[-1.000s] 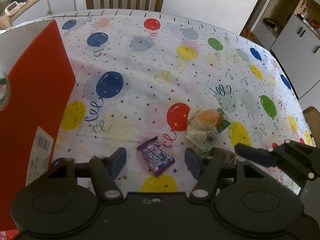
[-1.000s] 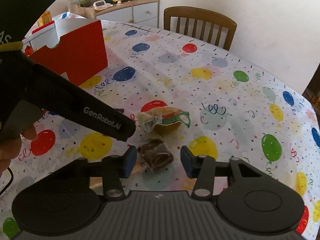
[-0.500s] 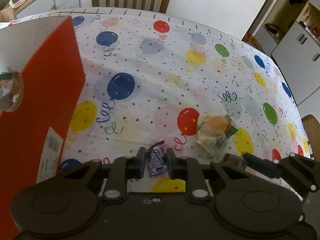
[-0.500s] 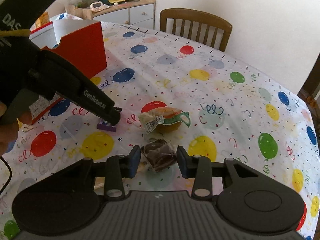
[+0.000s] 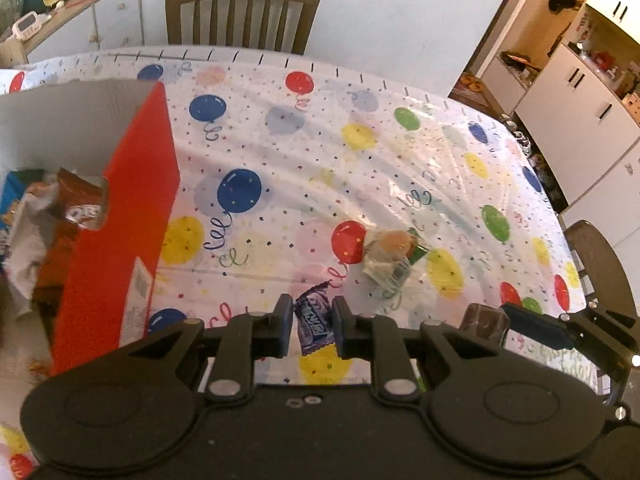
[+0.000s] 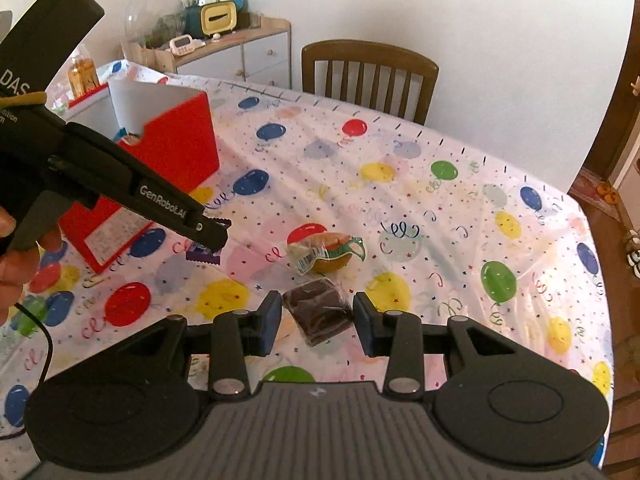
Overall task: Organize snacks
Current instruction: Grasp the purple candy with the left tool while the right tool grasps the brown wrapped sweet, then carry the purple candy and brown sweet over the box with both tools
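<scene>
My left gripper is shut on a purple candy wrapper, held just above the balloon tablecloth. In the right wrist view the same wrapper hangs under the left gripper's tips. My right gripper is shut on a dark brown wrapped snack, which also shows at the right of the left wrist view. A burger-shaped snack in a clear wrapper lies on the cloth between and beyond both grippers. The red box stands open at the left.
Several wrapped snacks lie inside the red box. A wooden chair stands at the table's far edge and another chair at the right. A sideboard with clutter is behind. A hand holds the left gripper.
The left gripper shut on the purple candy and raised it. The right gripper's fingers narrowed onto the brown snack. Both cameras rose, and the inside of the box came into view.
</scene>
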Available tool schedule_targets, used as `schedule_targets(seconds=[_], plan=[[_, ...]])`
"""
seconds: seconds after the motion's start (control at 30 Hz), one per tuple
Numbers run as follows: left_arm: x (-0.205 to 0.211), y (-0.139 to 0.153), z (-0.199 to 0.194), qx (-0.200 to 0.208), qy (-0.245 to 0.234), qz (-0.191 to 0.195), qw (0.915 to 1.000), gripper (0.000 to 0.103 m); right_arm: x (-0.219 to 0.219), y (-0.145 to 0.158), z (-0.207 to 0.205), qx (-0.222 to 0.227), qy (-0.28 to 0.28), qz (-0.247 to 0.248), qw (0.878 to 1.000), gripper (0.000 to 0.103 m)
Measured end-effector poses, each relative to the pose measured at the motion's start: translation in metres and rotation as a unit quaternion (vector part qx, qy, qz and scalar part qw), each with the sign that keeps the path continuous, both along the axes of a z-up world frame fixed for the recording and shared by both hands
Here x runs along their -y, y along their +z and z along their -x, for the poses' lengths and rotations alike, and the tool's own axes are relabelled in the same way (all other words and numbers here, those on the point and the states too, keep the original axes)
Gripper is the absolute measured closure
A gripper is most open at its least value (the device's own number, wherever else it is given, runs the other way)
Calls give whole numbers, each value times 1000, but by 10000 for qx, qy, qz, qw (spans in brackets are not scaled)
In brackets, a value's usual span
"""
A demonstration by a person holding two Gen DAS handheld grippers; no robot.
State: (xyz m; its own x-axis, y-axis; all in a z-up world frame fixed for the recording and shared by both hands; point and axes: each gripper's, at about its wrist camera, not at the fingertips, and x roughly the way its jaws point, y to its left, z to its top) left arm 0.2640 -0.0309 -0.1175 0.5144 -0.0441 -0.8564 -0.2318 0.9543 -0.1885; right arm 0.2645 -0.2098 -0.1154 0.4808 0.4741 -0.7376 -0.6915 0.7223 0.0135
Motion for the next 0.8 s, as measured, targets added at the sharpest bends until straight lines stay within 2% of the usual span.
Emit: schedule_targets(seconds=[0.43,0.8], plan=[[-24,52,45,375,-141,-26,9992,86,-17,55,39,250,103,-212,9994,64],[-63,90,77,742,-219,-167,9969,86,-66,91,65,499,324,-430,9973,64]])
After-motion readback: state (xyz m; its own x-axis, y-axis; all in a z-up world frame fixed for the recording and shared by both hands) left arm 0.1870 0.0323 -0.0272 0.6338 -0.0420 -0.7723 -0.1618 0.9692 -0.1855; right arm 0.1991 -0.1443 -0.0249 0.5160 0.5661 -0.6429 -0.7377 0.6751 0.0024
